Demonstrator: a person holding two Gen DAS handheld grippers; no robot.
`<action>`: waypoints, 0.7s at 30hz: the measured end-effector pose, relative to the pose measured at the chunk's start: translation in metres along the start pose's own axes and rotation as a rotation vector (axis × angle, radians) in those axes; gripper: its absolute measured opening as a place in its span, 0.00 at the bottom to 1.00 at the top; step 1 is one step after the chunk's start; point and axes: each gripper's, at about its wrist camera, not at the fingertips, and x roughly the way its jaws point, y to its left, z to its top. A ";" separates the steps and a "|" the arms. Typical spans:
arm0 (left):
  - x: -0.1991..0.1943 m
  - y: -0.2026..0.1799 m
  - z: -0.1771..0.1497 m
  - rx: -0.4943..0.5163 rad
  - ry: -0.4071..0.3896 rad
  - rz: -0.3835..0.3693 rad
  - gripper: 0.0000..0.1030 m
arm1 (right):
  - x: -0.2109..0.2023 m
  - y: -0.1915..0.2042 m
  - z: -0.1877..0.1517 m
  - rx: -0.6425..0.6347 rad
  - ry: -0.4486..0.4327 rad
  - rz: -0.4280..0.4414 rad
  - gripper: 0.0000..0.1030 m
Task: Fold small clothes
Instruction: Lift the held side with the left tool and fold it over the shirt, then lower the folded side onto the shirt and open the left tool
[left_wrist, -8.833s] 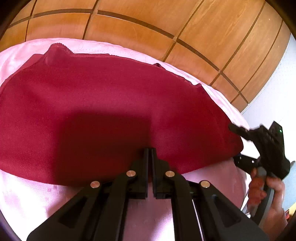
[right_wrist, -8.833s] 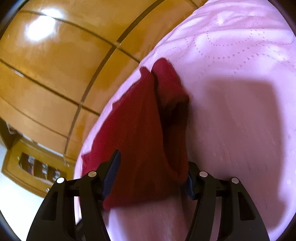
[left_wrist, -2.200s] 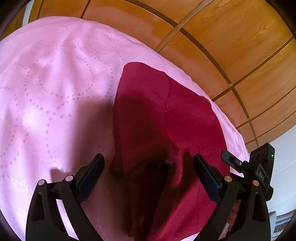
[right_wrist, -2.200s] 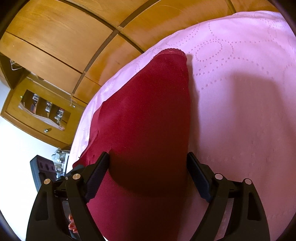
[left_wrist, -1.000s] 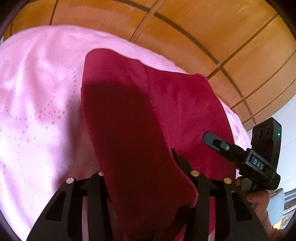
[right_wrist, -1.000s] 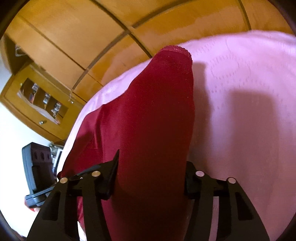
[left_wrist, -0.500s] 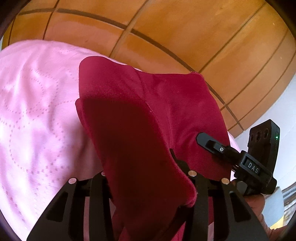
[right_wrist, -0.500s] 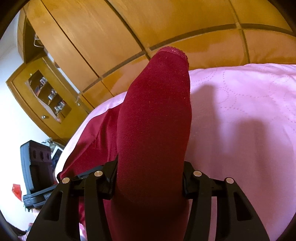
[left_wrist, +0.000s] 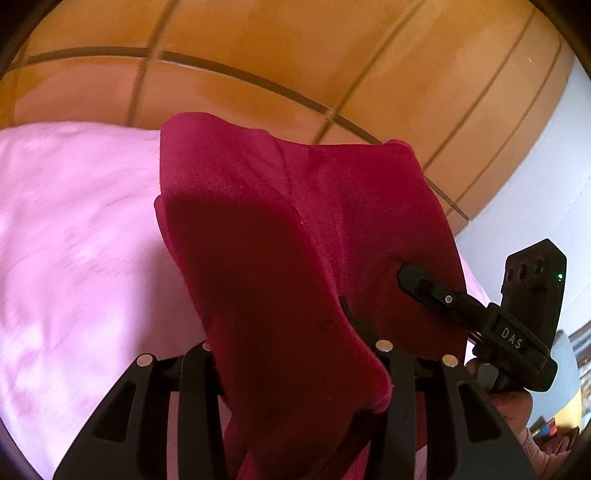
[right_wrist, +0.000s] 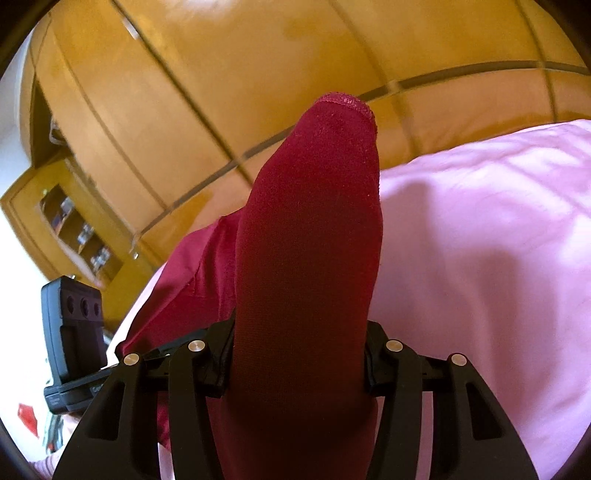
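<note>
— While the left gripper (left_wrist: 291, 354) is clamped on the red garment (left_wrist: 266, 266), which way does the cloth run?

— Its long axis goes from six o'clock up to twelve, folded end pointing at the wooden panels (left_wrist: 258, 55), raised over the pink bedcover (left_wrist: 74, 240).

— And the right gripper (right_wrist: 299, 354)?

— Clenched on the same garment; a narrow fold stands from six toward twelve, lace hem (right_wrist: 345, 100) topmost, bedcover at three o'clock.

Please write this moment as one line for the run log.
left gripper: shut on cloth | right gripper: shut on cloth | cloth: red, part lifted off pink bed | step: fold underway
</note>
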 end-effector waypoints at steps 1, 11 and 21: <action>0.011 -0.008 0.006 0.021 0.010 -0.004 0.39 | -0.004 -0.011 0.005 0.006 -0.022 -0.015 0.49; 0.122 -0.069 0.067 0.135 0.078 -0.020 0.41 | -0.015 -0.096 0.051 0.074 -0.144 -0.191 0.49; 0.173 -0.058 0.071 0.026 0.164 0.026 0.65 | 0.004 -0.193 0.042 0.344 -0.087 -0.205 0.64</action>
